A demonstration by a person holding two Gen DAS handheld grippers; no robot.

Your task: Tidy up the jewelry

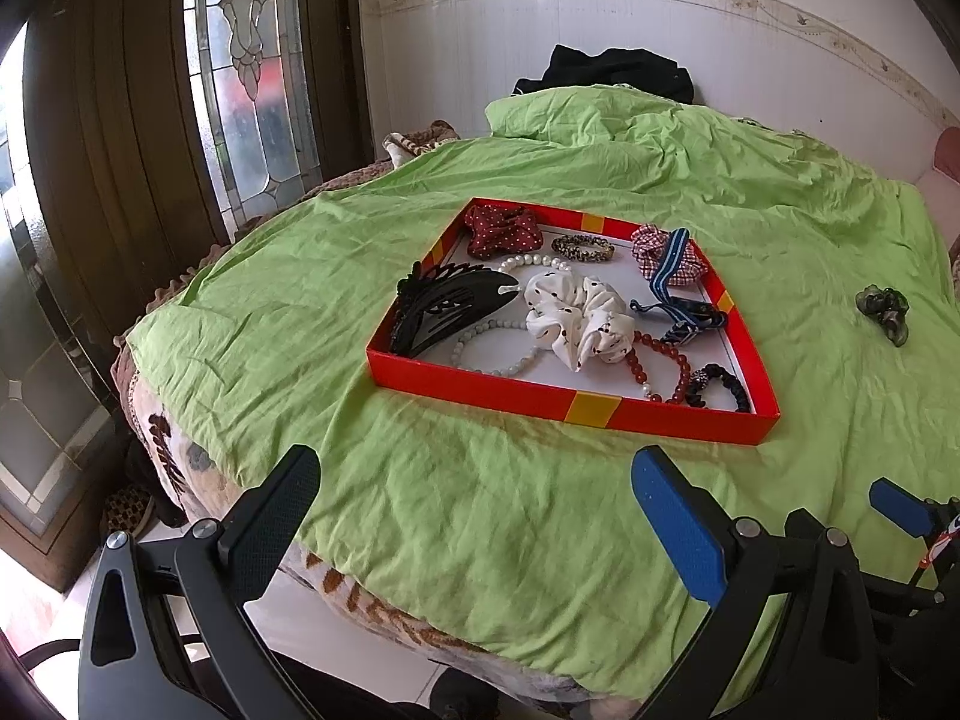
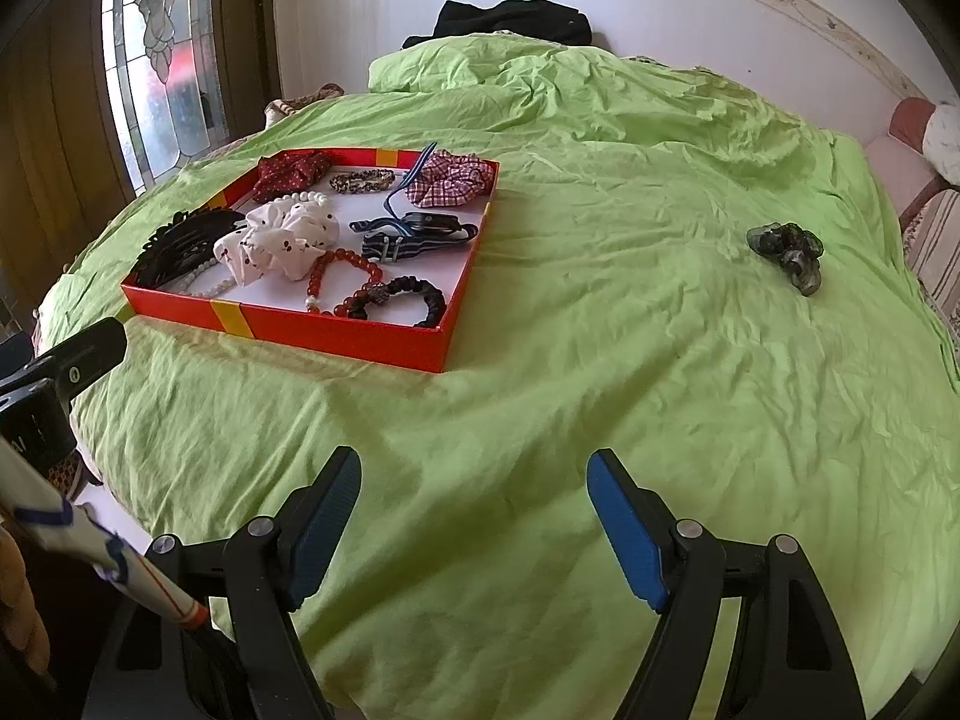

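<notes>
Both of my hand-held grippers, left hand-held gripper (image 1: 474, 516) and right hand-held gripper (image 2: 474, 522), are wide, empty. Dark scrunchie (image 2: 786, 255) sits loose on the bed (image 2: 570, 360), ahead-right of the right one, well apart from the red tray (image 2: 336, 333). Risk: pinching sheet with it, or the soft bedding giving way.

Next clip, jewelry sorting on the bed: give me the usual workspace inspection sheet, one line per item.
Surface: wrinkled green sheet over a bed.
Job's things: red tray holding scrunchies, bead bracelets, a black hair comb; dark green scrunchie lies apart on the sheet, right of the tray.
Clutter: black garment at the far edge.
Grippers: left hand-held gripper and right hand-held gripper open, empty.
Cables: nothing seen.
Surroundings: tiled wall, leaded-glass door.
</notes>
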